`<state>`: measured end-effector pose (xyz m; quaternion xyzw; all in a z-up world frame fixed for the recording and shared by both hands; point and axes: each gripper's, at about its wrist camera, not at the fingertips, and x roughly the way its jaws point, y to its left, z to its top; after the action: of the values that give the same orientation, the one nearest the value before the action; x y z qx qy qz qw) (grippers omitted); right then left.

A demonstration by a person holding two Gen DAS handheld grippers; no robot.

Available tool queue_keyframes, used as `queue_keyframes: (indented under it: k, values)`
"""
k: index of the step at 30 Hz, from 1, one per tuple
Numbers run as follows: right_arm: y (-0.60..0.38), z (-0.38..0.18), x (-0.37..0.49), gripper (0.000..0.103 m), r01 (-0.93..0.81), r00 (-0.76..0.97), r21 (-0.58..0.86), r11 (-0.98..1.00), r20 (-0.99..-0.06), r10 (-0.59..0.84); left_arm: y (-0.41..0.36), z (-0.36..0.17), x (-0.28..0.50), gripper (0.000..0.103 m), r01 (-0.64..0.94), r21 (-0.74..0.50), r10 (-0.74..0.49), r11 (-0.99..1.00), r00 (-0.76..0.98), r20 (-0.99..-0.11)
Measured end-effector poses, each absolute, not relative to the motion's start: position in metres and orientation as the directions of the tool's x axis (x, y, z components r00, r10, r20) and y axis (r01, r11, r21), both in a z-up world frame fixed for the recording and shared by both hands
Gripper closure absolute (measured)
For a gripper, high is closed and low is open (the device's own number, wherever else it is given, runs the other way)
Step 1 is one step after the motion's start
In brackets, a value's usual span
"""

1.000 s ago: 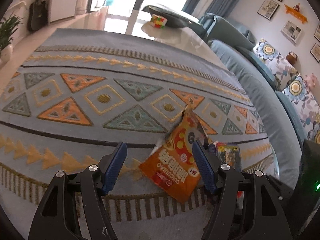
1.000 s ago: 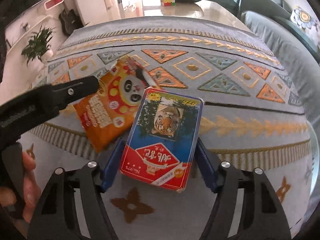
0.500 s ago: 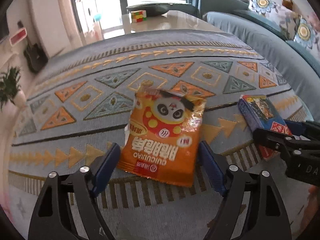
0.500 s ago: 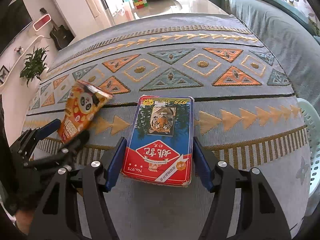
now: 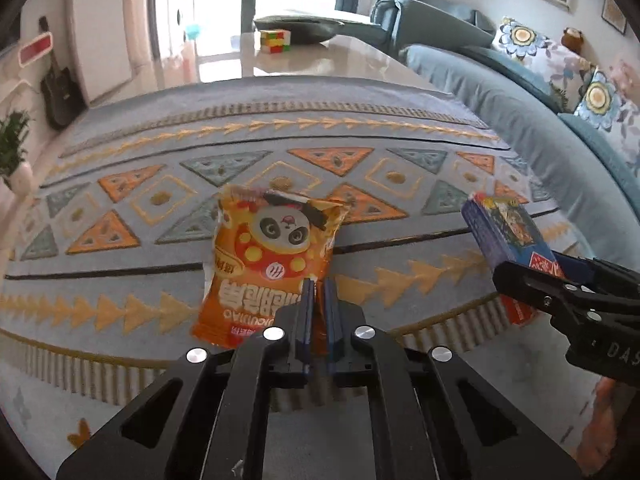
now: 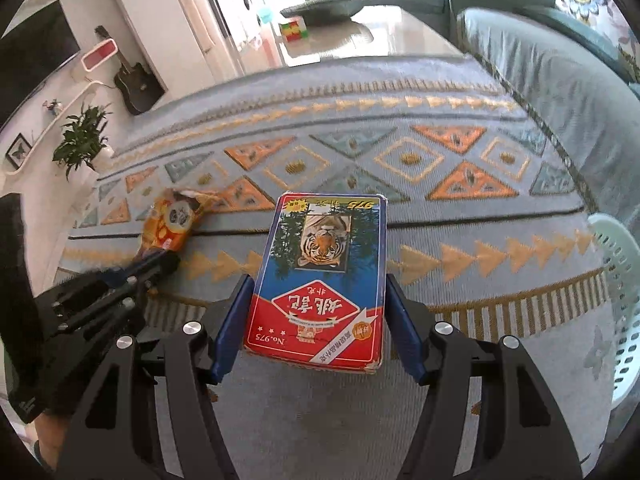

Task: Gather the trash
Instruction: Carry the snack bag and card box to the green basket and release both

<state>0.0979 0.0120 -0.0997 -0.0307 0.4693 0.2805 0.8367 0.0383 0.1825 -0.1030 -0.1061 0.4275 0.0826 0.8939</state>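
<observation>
Daylight enters through the glass doors (image 5: pixel 224 4) at the far end of the room; that area is blown out to white. The glossy table (image 5: pixel 320 60) in front of them carries strong glare and reflections. The rug (image 5: pixel 280 152) is evenly and brightly lit, with only soft, short shadows. Both views show heavy fisheye bending: the rug's straight bands curve, and dark vignetting fills the corners. The sofa (image 6: pixel 560 80) and the plant (image 6: pixel 80 140) near the edges are stretched and soft. The right wrist view shows slight motion blur across the rug pattern; the card box (image 6: pixel 324 276) close to the lens stays sharp.
</observation>
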Motion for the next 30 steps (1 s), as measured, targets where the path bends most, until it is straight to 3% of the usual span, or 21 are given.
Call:
queue_keyframes:
  k: [4, 8, 17, 23, 30]
  values:
    - [0.01, -0.086, 0.092, 0.042, -0.511, 0.444, 0.199, 0.836, -0.772, 0.455, 0.18, -0.102, 0.037, 0.1, -0.23, -0.136, 0.044, 0.964, 0.641, -0.767]
    - [-0.001, -0.064, 0.084, 0.042, -0.513, 0.508, 0.193, 0.837, -0.717, 0.477, 0.179, -0.082, 0.026, 0.1, -0.179, -0.258, -0.051, 0.95, 0.723, -0.689]
    - [-0.065, -0.011, 0.071, 0.043, -0.439, 0.694, 0.149, 0.886, -0.57, 0.44, 0.13, -0.023, 0.039, 0.101, -0.014, -0.344, -0.19, 0.939, 0.811, -0.553]
    - [-0.153, 0.008, 0.082, 0.043, -0.26, 0.792, 0.154, 0.953, -0.531, 0.301, 0.065, 0.01, 0.065, 0.101, 0.14, -0.342, -0.307, 0.929, 0.81, -0.5]
    - [-0.245, -0.001, 0.097, 0.042, -0.067, 0.819, 0.146, 0.987, -0.557, 0.138, -0.034, 0.027, 0.107, 0.101, 0.33, -0.289, -0.435, 0.899, 0.753, -0.494]
